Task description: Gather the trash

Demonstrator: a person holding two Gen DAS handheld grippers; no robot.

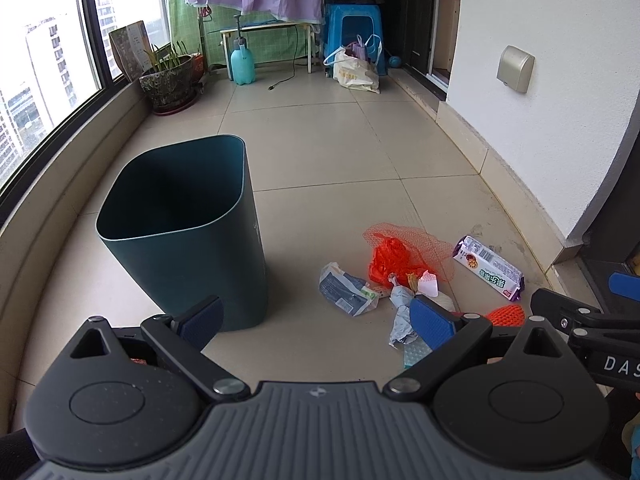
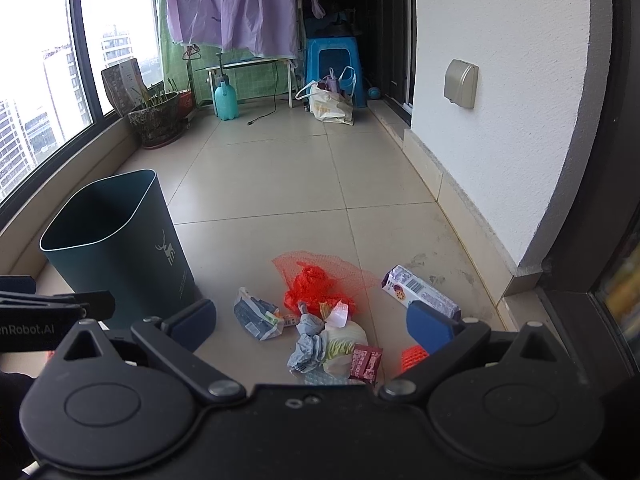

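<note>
1 bin, 1 red net; 2 grippers, left, right, jaws spread, empty.

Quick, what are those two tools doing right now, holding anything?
Left tool: open, holding nothing, above the floor near the teal trash bin.
Right tool: open, holding nothing, over the pile of wrappers.

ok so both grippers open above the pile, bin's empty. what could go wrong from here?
1. The red mesh net drapes over the orange bag and touches nearby scraps; grabbing it may drag them along.
2. The crumpled paper, white wrapper and dark red packet overlap, so a pinch may lift several and drop some.
3. The bin is tall and unsupported; a knock from the left gripper could tip it.
</note>
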